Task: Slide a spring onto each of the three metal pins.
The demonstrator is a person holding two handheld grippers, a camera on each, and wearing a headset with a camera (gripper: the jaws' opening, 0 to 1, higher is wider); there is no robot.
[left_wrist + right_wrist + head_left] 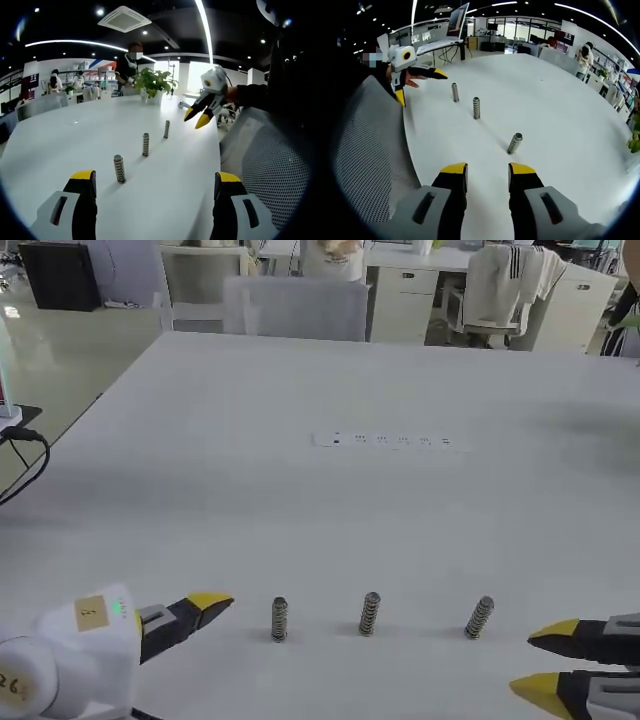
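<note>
Three springs stand in a row at 6 o'clock on the tabletop between the left gripper and right gripper, both jaws spread and empty; probably light and squashy, best pinched gently mid-coil.

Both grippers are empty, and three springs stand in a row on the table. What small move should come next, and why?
Probably ease the right gripper forward to the nearest spring and set it straight: it leans, while the middle spring and the far spring stand upright. All three already stand in a row, so little else seems left.
</note>
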